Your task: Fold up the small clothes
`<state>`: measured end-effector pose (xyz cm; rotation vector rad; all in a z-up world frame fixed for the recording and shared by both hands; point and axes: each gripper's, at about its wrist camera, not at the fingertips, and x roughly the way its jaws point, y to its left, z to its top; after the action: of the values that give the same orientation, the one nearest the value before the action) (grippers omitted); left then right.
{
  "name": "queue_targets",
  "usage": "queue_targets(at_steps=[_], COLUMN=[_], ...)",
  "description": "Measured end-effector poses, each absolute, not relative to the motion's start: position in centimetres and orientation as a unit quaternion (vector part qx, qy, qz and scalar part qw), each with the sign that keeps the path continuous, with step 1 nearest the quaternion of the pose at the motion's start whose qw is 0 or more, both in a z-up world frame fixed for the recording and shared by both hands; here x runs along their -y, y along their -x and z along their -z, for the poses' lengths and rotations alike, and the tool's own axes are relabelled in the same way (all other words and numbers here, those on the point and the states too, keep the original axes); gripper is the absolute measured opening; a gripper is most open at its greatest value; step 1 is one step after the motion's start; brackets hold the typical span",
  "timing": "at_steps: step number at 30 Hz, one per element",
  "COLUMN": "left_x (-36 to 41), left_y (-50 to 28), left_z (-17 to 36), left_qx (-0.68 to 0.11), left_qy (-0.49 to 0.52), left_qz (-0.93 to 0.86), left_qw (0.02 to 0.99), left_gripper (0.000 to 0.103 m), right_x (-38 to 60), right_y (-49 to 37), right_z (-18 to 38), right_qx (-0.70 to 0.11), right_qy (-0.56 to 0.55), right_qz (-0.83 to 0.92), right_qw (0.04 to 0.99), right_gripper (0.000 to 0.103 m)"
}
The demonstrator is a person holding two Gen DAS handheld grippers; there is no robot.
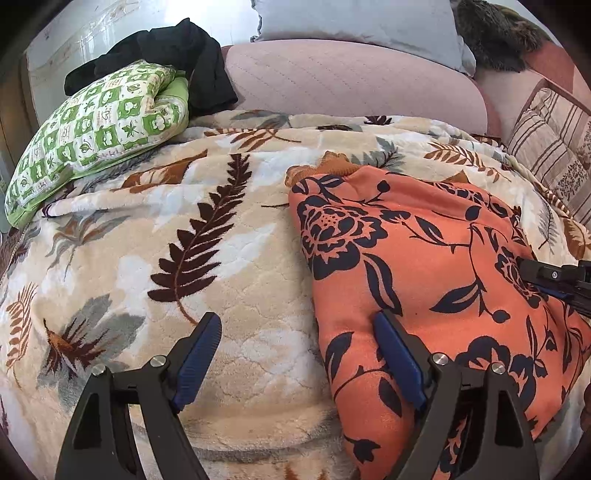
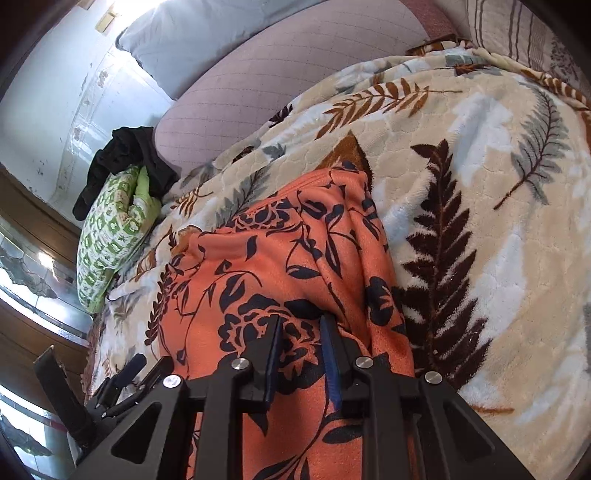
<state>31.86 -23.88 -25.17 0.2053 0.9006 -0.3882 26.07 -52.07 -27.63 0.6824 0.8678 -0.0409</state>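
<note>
An orange garment with a dark floral print [image 1: 436,266] lies folded on the fern-patterned blanket [image 1: 184,229]. My left gripper [image 1: 295,325] is open and empty; its right finger rests over the garment's left edge, its left finger over the blanket. The right gripper shows at the right edge of the left wrist view [image 1: 524,266]. In the right wrist view the garment [image 2: 258,266] fills the middle. My right gripper [image 2: 301,321] stands with its jaws narrowly apart, pressed on a fold of the garment.
A green-and-white patterned pillow [image 1: 96,129] lies at the back left with black clothing [image 1: 177,51] behind it. A pink quilted cushion [image 1: 347,77] and a pale blue pillow [image 1: 354,18] sit at the back. A striped pillow [image 1: 554,147] is at the right.
</note>
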Motion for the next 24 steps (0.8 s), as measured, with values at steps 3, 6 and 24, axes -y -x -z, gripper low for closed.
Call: queue_targets(at_steps=[3,6,24], left_x=[23.9,23.8,22.7], left_y=[-31.7,-31.6,-29.0], left_z=[25.1,25.0,23.2], left_qx=[-0.43,-0.431,-0.427], left_qy=[-0.1,-0.098,-0.105], left_qz=[0.184,0.18,0.182], left_qw=[0.878,0.879,0.88], left_gripper=[0.086,0.086,0.085], right_x=[52.0,51.7,48.0], right_y=[-26.1,-26.0,-21.5], right_z=[27.5,27.0,24.0], right_qx=[-0.414,-0.418,-0.436], right_qy=[-0.32,-0.317,-0.281], right_qz=[0.021,0.027,0.062], right_qw=[0.852,0.851,0.853], right_gripper=[0.025,0.025,0.025])
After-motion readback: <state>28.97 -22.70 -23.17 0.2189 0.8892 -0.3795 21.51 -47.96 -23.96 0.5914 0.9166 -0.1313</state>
